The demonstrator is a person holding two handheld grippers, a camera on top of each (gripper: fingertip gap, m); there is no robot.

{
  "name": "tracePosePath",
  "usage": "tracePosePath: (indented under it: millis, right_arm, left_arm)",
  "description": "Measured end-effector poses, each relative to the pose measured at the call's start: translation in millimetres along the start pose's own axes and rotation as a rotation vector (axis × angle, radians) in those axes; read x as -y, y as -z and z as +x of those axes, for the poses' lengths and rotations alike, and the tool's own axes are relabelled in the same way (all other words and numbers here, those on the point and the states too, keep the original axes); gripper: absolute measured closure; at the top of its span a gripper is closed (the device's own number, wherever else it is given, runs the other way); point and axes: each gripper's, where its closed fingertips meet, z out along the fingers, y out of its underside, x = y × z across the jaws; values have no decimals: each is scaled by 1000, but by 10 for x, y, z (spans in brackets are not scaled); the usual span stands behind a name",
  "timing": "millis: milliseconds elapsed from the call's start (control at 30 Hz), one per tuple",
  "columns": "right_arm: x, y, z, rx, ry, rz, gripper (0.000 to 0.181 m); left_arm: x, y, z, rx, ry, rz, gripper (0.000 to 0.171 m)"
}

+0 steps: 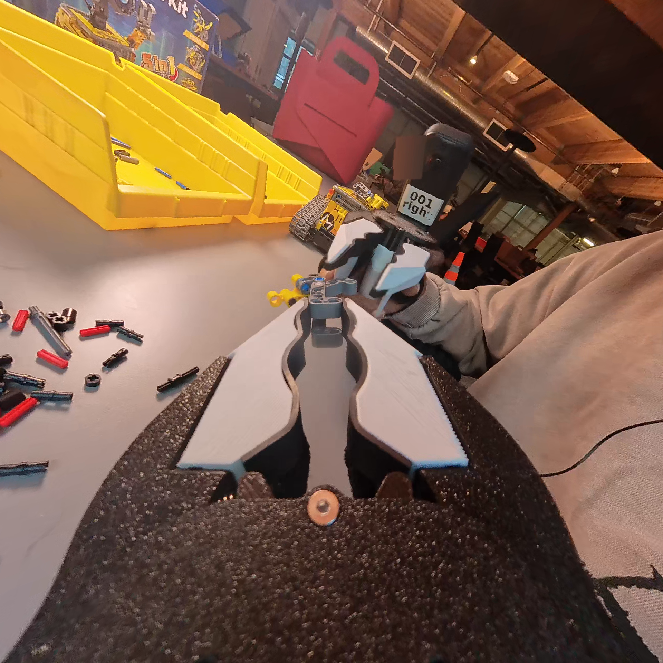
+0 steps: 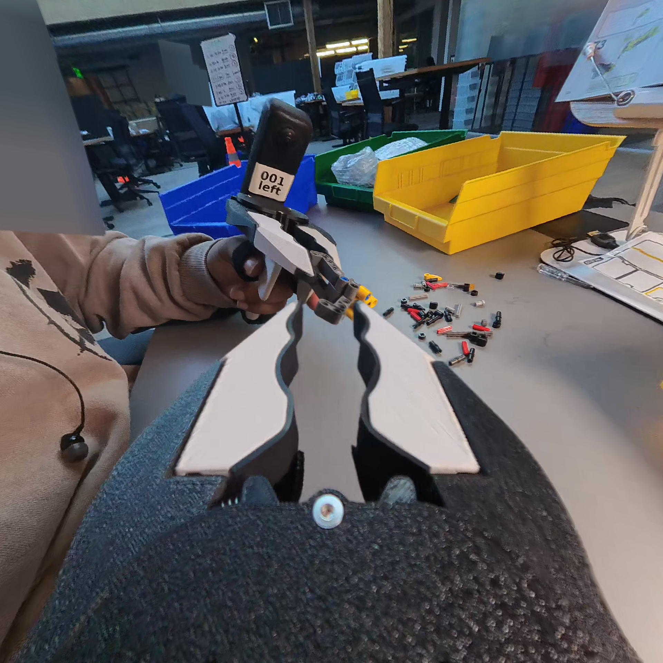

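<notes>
left gripper (image 1: 324, 308) clamps a small grey-and-yellow brick assembly (image 1: 315, 292) above the grey table (image 1: 179, 280); right gripper (image 2: 328, 314) is parted just in front of it.

in the left wrist view the left jaws are pinched on the assembly's grey beam, held off the table, with its yellow connector and blue pins sticking out to the left. in the right wrist view the right jaws stand open, holding nothing, tips either side of the assembly's free end; contact cannot be told. loose red and black pins (image 2: 445, 315) lie scattered on the table beside the grippers. farther off sit a yellow bin (image 2: 495, 193), a green bin (image 2: 344, 186) and a blue bin (image 2: 201, 204). a tracked yellow model (image 1: 333, 211) stands by the yellow bins in the left wrist view.
</notes>
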Motion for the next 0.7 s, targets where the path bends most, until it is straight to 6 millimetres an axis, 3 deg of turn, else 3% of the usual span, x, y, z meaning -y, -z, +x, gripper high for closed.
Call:
tracePosePath:
  millis: [67, 200, 400, 700]
  right_arm:
    - [-57, -59, 7, -38, 28, -42, 138]
    - [-66, -90, 25, -81, 22, -38, 163]
    - [98, -7, -44, -14, 16, 50, 165]
    - [175, 66, -113, 163, -175, 138, 166]
  left_arm:
    - [-3, -7, -12, 5, 2, 5, 156]
    - [6, -23, 38, 25, -105, 8, 156]
    - [-4, -39, 146, 1, -196, -2, 156]
    - [-18, -40, 217, -41, -172, -16, 156]
